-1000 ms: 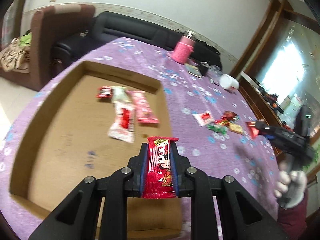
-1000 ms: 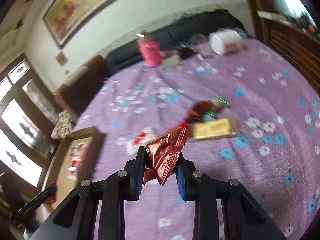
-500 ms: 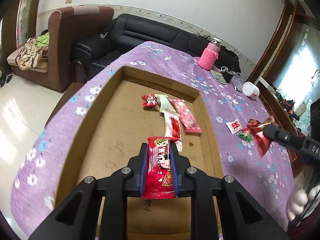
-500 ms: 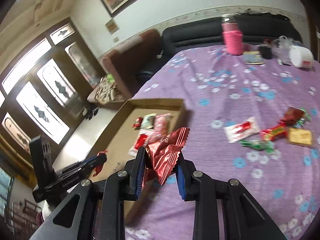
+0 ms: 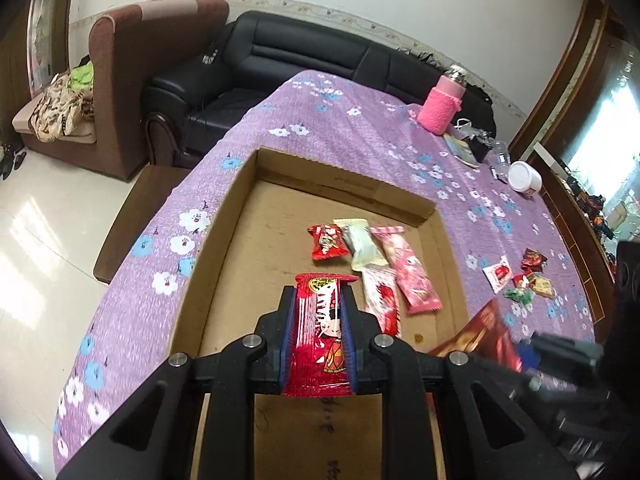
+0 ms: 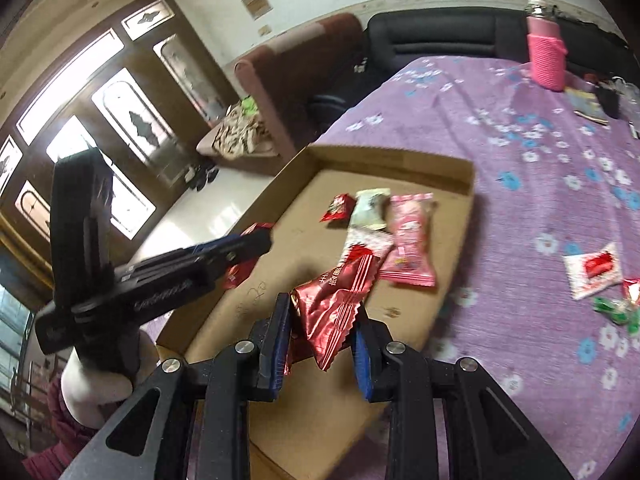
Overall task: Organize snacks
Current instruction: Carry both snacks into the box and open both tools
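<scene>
Both my grippers pinch snacks over the cardboard tray (image 5: 236, 216) for dropping — left gripper (image 5: 319, 334) a red packet (image 5: 320, 344), right gripper (image 6: 320, 344) a seemingly foil wrapper (image 6: 336, 304).

A crinkled dark-red foil snack packet (image 6: 334, 306) is clamped in the jaws of the right gripper (image 6: 320, 350) above the shallow brown cardboard tray (image 6: 400, 162). Four wrapped snacks — red, pale green, white-and-red, pink (image 6: 410, 236) — are laid on the tray floor. The left gripper (image 6: 256, 242), gripped by a white-gloved hand (image 6: 100, 380), is seen over the tray's left edge, a red packet (image 6: 240, 270) pinched in it.
</scene>
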`<state>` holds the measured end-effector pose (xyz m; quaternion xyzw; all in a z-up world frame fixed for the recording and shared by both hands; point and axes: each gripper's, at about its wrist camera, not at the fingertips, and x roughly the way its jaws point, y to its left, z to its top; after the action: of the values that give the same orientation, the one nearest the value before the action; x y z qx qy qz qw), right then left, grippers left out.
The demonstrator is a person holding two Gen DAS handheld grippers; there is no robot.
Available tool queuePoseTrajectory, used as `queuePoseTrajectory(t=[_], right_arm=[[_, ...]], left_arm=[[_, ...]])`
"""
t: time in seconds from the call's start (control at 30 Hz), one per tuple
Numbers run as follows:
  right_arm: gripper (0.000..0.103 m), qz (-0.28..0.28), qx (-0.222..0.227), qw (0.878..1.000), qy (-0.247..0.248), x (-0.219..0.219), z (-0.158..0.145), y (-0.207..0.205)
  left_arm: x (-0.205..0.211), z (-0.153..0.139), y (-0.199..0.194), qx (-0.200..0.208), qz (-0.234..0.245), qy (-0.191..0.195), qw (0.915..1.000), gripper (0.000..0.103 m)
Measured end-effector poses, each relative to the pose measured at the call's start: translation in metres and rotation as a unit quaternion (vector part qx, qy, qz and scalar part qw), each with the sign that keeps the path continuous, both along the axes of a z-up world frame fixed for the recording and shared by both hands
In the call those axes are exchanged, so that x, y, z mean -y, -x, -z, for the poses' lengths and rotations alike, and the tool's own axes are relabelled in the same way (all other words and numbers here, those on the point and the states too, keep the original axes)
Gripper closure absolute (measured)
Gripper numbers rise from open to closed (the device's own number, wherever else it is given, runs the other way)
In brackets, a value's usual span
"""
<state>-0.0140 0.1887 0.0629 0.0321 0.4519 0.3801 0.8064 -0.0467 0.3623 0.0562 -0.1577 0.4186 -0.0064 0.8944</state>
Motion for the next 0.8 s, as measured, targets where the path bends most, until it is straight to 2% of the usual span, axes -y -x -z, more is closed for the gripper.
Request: queuePoseTrajectory(t=[0.27,0.33,0.4,0.5,0.63,0.8], right_arm=[[0.070,-0.017,-0.022,0.999,0.020,-0.033,0.024,-0.014],[0.069,-0.011,-0.032,0.999,0.014,-0.034,0.028,-0.019],[0.069,-0.010,-0.045,0.999,0.005,-0.032,0.028,-0.023],[0.069,-0.005,-0.046,0.999,-0.008,-0.023,0.022,-0.021],[0.069,0.008,-0.037,0.999,-0.027,-0.003,0.008,-0.018],[0.069,0.049,-0.021,0.997,-0.049,0.048,-0.010,-0.014]], left_arm=[[-0.009,0.012,-0.020,-0.023,-0.007,0.008,0.9997,0.082],[-0.013,0.011,-0.019,-0.019,-0.010,0.023,0.9995,0.075],[-0.015,0.006,-0.016,-0.010,-0.014,0.028,0.9995,0.059],[-0.017,-0.005,-0.007,0.007,-0.019,0.033,0.9992,0.056],[-0.015,-0.021,0.010,0.028,-0.028,0.043,0.9983,0.046],[0.006,-0.041,0.032,0.048,-0.013,0.052,0.9974,0.036]])
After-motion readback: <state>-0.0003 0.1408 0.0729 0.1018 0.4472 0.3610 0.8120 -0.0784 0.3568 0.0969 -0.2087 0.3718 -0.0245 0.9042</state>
